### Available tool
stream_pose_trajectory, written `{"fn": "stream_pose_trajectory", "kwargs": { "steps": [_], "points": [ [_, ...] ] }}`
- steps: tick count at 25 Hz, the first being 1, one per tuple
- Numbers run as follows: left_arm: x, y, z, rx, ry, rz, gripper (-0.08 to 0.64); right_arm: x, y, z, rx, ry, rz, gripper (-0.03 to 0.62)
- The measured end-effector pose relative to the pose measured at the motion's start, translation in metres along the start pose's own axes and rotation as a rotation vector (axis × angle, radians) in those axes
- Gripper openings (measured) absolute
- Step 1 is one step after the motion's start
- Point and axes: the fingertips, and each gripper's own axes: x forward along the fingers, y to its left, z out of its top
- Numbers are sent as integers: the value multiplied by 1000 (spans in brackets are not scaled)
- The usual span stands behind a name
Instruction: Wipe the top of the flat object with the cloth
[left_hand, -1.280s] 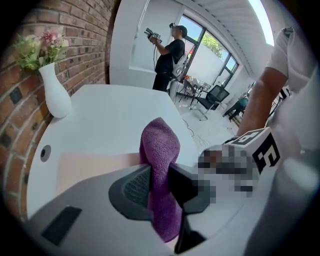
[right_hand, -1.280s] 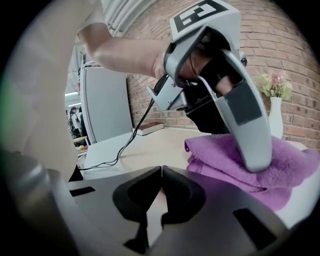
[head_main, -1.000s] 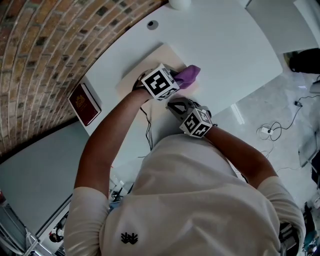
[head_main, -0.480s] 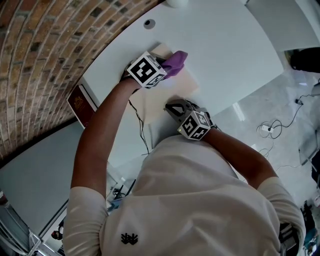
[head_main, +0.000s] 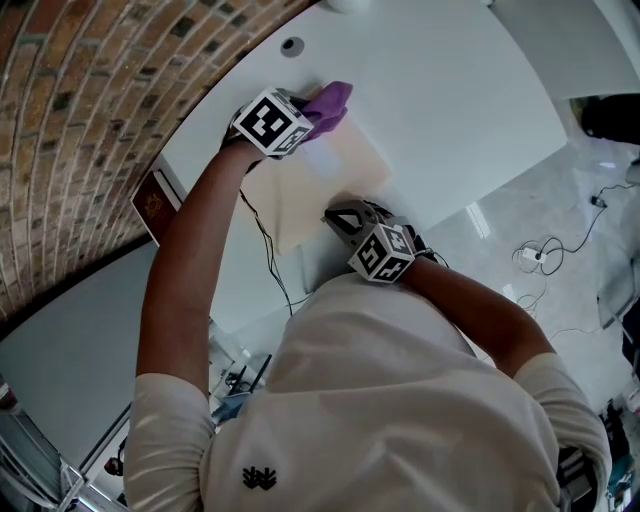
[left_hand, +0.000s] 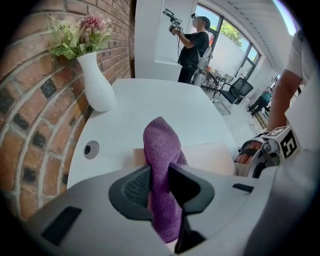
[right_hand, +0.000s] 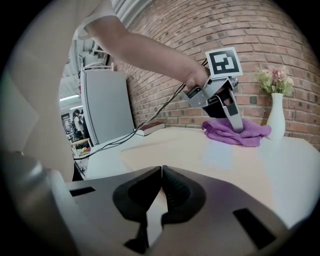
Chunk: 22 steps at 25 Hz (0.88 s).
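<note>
Our left gripper has its jaws clamped on the purple cloth, which stands up in a fold between them in the left gripper view and lies bunched on the flat beige board. Since a second ago we have carried gripper and cloth away from us across the board: then they sat near its middle, now they are at its far corner, close to the round hole in the white table. More bare board shows on our side of the cloth than before. Our right gripper has scarcely shifted. Its jaws are pressed together with nothing between them, and it sits at the board's near edge, seemingly resting on it, though we cannot be sure of contact. In the right gripper view the cloth spreads under the left jaws, with a white vase just beyond it and a red book by the brick wall
</note>
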Motion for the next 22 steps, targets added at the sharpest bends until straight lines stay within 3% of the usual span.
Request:
{"fn": "stream_pose_trajectory", "kwargs": {
  "steps": [12, 22],
  "points": [
    [-9, 47, 0, 6, 55, 188, 103, -2, -3, -1, -12, 10, 29, 30],
    [-31, 49, -15, -108, -6, 306, 103, -8, -1, -4, -29, 17, 87, 31]
  ]
}}
